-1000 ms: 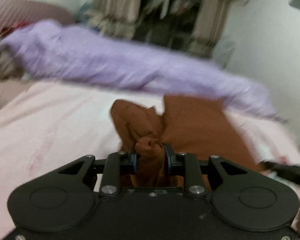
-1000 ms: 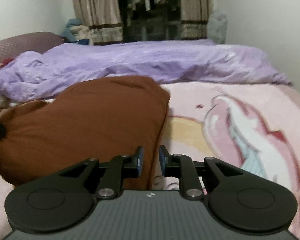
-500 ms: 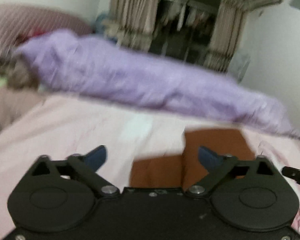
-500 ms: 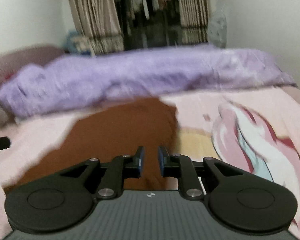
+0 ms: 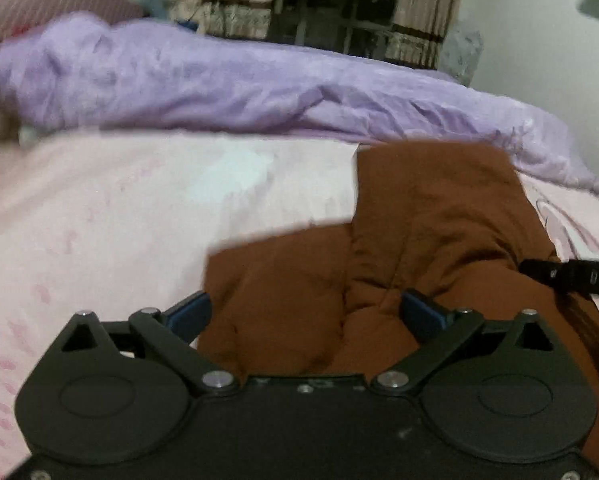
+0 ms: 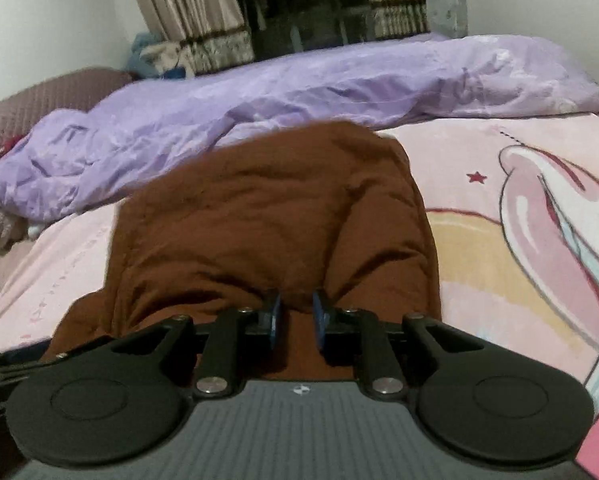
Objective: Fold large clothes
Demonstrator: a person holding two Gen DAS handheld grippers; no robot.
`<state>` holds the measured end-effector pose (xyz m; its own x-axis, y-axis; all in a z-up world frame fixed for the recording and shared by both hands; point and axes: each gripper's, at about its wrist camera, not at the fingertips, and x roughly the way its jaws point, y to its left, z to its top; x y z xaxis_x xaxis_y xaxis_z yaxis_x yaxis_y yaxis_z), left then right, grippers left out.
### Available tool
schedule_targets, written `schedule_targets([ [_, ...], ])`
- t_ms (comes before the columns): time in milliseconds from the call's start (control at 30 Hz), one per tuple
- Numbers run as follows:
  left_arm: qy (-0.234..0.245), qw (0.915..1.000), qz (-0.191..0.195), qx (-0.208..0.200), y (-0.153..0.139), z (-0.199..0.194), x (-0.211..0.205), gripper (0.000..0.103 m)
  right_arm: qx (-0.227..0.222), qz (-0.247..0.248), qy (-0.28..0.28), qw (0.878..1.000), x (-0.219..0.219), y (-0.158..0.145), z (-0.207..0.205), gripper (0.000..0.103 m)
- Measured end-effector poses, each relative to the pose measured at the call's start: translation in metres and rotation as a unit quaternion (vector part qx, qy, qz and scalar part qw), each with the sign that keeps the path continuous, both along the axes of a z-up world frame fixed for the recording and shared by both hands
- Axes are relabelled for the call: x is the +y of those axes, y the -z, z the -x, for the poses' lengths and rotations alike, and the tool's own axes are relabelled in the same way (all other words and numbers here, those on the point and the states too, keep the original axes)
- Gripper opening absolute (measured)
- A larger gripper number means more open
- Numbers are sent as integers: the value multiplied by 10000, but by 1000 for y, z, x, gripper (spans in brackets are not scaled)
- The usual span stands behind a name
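Note:
A brown garment [image 5: 431,240] lies folded over on the pink bed cover [image 5: 99,216]. My left gripper [image 5: 305,312] is open wide just above its near edge and holds nothing. In the right wrist view the same brown garment [image 6: 267,208] lies bunched in front of my right gripper [image 6: 296,316], whose jaws stand close together with brown cloth pinched between them. The tip of the right gripper shows at the right edge of the left wrist view [image 5: 571,276].
A crumpled purple quilt [image 6: 299,92] runs across the far side of the bed. A mauve headboard [image 6: 39,100] is at the left. Curtains and a dark window [image 6: 299,8] are behind. The pink cover has a cartoon print [image 6: 539,208] at the right.
My left gripper let go of the bunched brown cloth and opened wide. The garment dropped flat onto the bed. My right gripper stayed shut on the cloth and lowered it.

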<state>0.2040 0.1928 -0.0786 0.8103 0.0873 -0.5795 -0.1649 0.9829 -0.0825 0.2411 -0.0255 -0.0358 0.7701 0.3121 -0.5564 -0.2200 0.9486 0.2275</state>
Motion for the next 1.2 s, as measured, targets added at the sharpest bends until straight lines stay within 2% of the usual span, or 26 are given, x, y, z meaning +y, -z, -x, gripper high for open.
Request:
schedule_targets([
  [33, -14, 9996, -293, -7, -13, -4, -6, 102, -74, 12, -17, 10000, 0, -11, 0, 25],
  [100, 3, 9973, -644, -342, -38, -10, -8, 103, -479, -25, 34, 9988, 0, -35, 1, 31],
  [167, 101, 9944, -632, -840, -57, -26, -8, 103, -814, -49, 130, 9966, 1, -55, -10, 35],
  [233, 238, 9931, -504, -1032, -60, -47, -10, 103, -811, -82, 242, 9964, 6, -57, -29, 35],
  [300, 287, 9959, -467, -726, -42, -73, -13, 103, -623, -87, 436, 9971, 11, -40, -58, 35],
  [400, 201, 9977, -573, 304, 22, -115, -22, 103, 306, 359, 685, 9965, 22, 26, -97, 34],
  [433, 154, 9980, -511, 350, 33, -116, -22, 103, 394, 228, 628, 9970, 19, 37, -101, 34],
  [533, 107, 9991, -370, 186, 19, -111, -15, 103, 375, -54, 598, 9975, 9, 26, -98, 37],
  [700, 107, 9983, -481, 313, 16, -106, -14, 103, 490, 159, 545, 9972, 17, 30, -99, 39],
  [767, 95, 9982, -496, 313, 18, -108, -16, 103, 489, 405, 440, 9970, 24, 18, -99, 41],
  [833, 89, 9984, -464, 301, 21, -110, -17, 103, 110, 734, 369, 9966, 31, -2, -99, 41],
  [933, 85, 9987, -402, 302, 20, -108, -17, 103, -293, 1005, 616, 9926, 31, -16, -105, 46],
  [1000, 78, 9988, -357, 317, 21, -108, -15, 103, 84, 883, 733, 9934, 22, 0, -129, 48],
  [1033, 68, 9988, -344, 337, 21, -109, -15, 103, 543, 690, 640, 9941, 17, 19, -144, 50],
  [1067, 64, 9987, -350, 371, 22, -110, -16, 103, 634, 545, 610, 9946, 14, 33, -149, 51],
  [1133, 93, 9985, -378, 376, 18, -110, -16, 103, 496, 492, 640, 9955, 11, 29, -143, 51],
  [1200, 40, 9985, -397, 363, 1, -111, -15, 103, 389, 646, 619, 9952, 14, 19, -136, 51],
])
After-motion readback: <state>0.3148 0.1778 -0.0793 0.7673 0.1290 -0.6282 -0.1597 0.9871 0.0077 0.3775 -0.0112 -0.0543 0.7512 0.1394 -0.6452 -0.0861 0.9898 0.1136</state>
